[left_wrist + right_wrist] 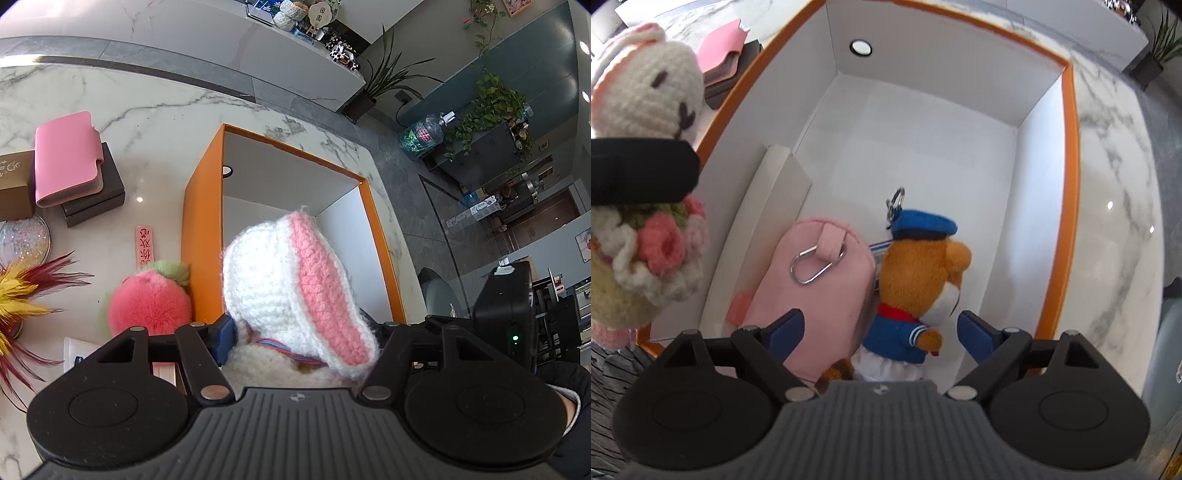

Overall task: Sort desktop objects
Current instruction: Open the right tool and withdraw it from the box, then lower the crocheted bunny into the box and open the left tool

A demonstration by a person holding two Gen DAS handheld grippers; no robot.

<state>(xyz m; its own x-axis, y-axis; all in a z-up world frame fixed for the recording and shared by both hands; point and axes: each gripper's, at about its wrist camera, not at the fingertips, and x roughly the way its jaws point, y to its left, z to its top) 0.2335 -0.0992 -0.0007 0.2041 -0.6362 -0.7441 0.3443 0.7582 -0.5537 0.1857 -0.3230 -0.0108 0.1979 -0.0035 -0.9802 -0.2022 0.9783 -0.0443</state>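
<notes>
Background only: white marble worktop (155, 110) with grey veining, grey floor (399, 192) beyond its edge. Long white marble counter (229, 48) behind, its top crowded with small ornaments (295, 14), too small to identify. Potted spiky-leaf plant (384, 81) in a dark pot at the counter's end. Large water jug (421, 134) with green label lying tilted beside a dark cabinet (480, 158); trailing leafy plant (495, 107) sits on top of that cabinet. Blue-grey wall (524, 62) behind. Brown door (543, 218) further right.
</notes>
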